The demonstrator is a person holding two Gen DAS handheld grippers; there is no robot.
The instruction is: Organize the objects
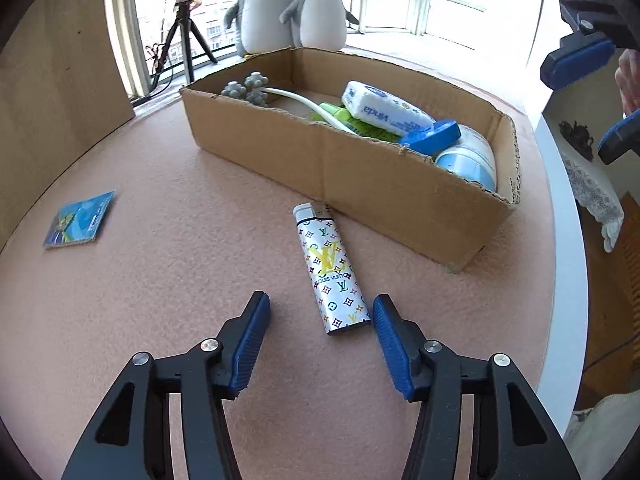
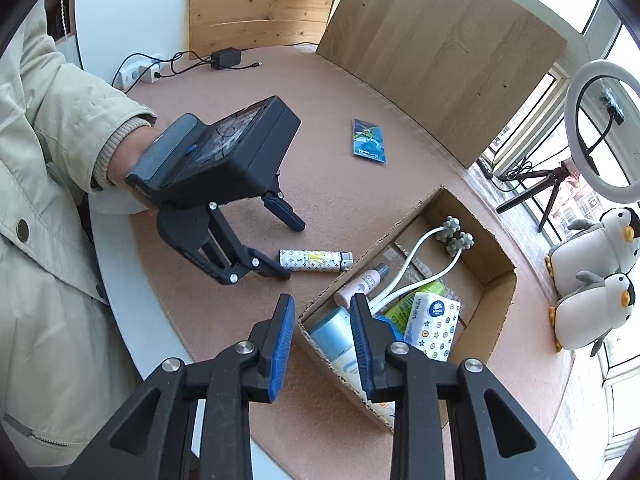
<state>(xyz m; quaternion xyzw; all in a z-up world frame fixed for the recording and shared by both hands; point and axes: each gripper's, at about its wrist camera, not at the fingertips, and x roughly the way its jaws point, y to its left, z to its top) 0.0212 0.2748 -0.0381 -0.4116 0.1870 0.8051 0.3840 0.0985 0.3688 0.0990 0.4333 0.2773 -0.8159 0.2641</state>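
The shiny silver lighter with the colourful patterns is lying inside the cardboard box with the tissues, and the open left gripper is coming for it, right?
Not quite. The silver patterned lighter lies on the pink table mat, outside the brown cardboard box, close to its front wall. The left wrist view shows this. The tissue pack is in the box, and the left gripper is open near the lighter.

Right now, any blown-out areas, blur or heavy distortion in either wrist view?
Left wrist view: windows behind the plush penguins are blown out; fisheye bends the cardboard box; the lighter is sharp, and the open left gripper is in focus. Right wrist view: window and ring light clip to white; the tissue pack stays legible; dark vignette in the corners.
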